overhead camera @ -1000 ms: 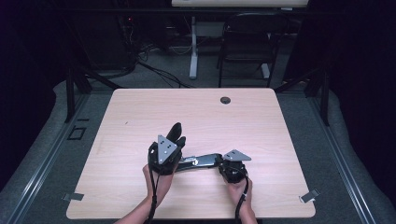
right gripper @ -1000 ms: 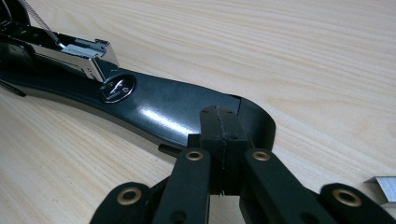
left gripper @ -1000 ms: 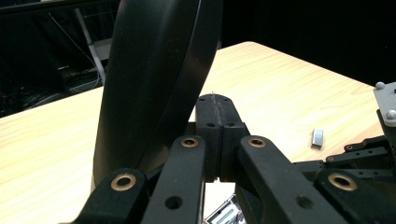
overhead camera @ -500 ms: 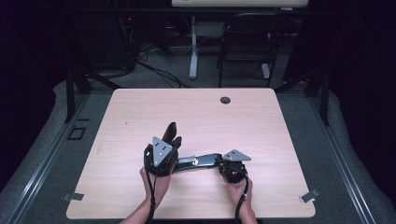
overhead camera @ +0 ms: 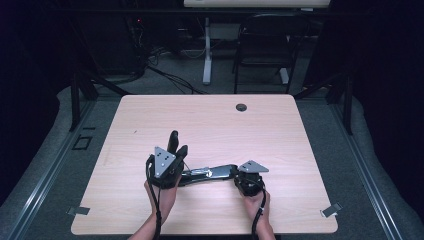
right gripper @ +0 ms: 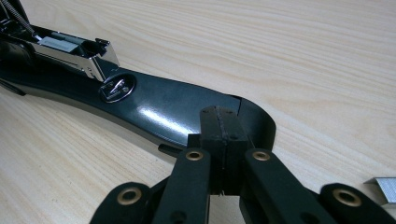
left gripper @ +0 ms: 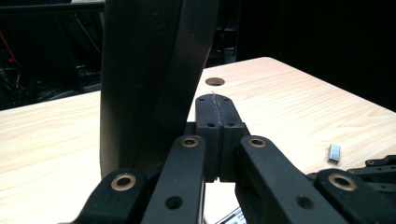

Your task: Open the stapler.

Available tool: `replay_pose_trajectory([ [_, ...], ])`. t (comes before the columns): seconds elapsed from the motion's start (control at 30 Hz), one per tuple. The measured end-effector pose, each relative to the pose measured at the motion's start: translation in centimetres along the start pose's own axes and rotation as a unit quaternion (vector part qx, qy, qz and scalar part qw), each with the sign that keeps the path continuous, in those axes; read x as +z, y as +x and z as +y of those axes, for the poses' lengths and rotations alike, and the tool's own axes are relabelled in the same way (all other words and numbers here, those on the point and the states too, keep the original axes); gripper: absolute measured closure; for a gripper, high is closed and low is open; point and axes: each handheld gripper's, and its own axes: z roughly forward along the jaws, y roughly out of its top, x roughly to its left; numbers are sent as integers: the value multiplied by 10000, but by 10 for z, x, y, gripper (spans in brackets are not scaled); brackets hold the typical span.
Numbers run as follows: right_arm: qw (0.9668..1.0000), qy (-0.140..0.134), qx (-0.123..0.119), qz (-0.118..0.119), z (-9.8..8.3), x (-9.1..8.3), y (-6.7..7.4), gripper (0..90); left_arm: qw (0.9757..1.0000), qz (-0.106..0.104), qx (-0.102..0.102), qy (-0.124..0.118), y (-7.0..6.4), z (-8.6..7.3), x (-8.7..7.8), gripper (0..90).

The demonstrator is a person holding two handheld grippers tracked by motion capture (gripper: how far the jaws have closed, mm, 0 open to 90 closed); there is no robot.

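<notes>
A black stapler [overhead camera: 210, 173] lies opened on the wooden table [overhead camera: 210, 120] near the front. Its silver staple magazine [right gripper: 70, 46] is exposed above the base [right gripper: 173, 112], and its black top cover [left gripper: 149, 70] stands upright. My left gripper [left gripper: 215, 100] is shut with nothing between its jaws, and its tips are right beside the raised cover [overhead camera: 173, 139]. My right gripper [right gripper: 219, 114] is also shut, with its tips resting at the front end of the base. In the high view the left gripper [overhead camera: 181, 150] sits at the stapler's hinge end and the right gripper [overhead camera: 234, 172] at the other.
A short strip of staples [left gripper: 334, 152] lies on the table near the right gripper, also visible as the strip [right gripper: 385, 189]. A round cable hole [overhead camera: 241, 107] is at the table's far edge. Behind the table stands a chair [overhead camera: 265, 45]. Metal clips [overhead camera: 331, 210] sit at the front corners.
My left gripper and the raised cover beside it have shifted slightly to the left and toward the person. The right gripper has stayed on the base.
</notes>
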Motion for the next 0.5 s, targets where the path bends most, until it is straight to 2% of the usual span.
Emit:
replay_pose_trajectory([
  [0.5,10000,-2,4,3,0,0,0,900,10000,41,-29,-63,7,-2,-5,900],
])
